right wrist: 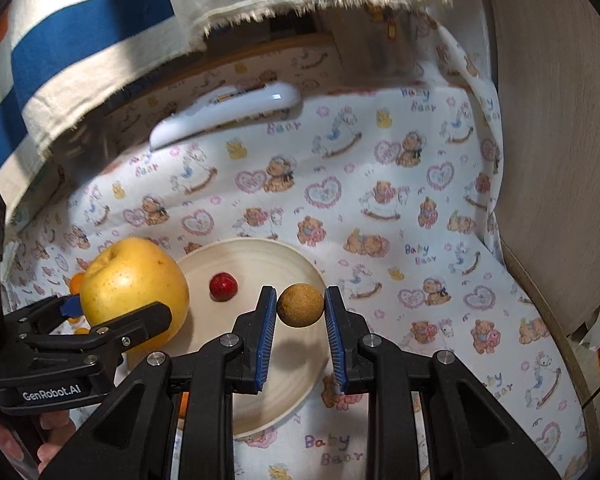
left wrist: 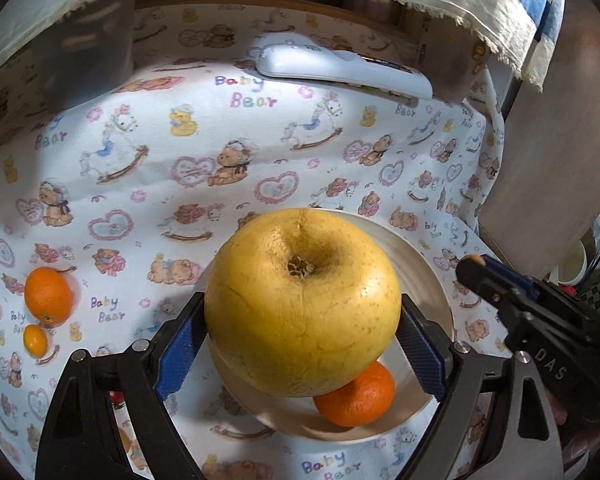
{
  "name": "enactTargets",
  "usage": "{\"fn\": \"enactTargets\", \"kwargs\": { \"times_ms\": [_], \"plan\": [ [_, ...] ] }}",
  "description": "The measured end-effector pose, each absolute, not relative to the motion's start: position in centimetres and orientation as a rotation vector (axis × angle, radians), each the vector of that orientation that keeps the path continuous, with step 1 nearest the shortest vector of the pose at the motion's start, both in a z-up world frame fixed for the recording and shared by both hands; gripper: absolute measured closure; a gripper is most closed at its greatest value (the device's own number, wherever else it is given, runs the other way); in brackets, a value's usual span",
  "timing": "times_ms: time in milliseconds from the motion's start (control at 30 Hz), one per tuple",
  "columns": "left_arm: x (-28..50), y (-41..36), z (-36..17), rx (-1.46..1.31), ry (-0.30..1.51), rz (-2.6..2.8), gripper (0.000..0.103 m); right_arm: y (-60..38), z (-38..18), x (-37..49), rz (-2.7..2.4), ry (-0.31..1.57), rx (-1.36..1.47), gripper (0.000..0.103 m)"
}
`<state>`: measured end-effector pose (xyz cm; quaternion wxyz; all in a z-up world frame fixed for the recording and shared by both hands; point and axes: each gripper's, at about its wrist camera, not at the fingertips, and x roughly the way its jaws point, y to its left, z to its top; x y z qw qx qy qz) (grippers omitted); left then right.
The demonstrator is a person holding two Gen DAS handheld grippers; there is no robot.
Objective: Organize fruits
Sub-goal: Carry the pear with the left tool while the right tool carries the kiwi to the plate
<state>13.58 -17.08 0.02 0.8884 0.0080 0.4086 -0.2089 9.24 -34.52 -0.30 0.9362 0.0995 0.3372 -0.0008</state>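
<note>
Big yellow round fruit (left wrist: 302, 300), pear-like with a stem dimple, is clamped wide between the left gripper (left wrist: 300, 336) pads, held over the cream round plate (left wrist: 432, 276). Right gripper (right wrist: 300, 308) pinches a small brown rough ball-shaped fruit (right wrist: 300, 305) above the same plate. Step looks like placing: both loads likely need lowering and release clear of the orange mandarin (left wrist: 356, 396) and small red fruit (right wrist: 222, 286) already there. Two orange fruits (left wrist: 48, 296) wait on the bear-print cloth (left wrist: 220, 184). White remote (left wrist: 340, 70) at back; striped fabric (right wrist: 80, 40) overhangs.
</note>
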Motion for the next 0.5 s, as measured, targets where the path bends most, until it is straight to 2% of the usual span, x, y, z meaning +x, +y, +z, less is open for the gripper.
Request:
{"fn": "enactTargets", "kwargs": {
  "times_ms": [500],
  "plan": [
    [13.8, -18.2, -1.7, 0.115, 0.833, -0.424, 0.014, -34.1, -0.6, 9.4, -0.005, 0.714, 0.180, 0.077]
  ]
}}
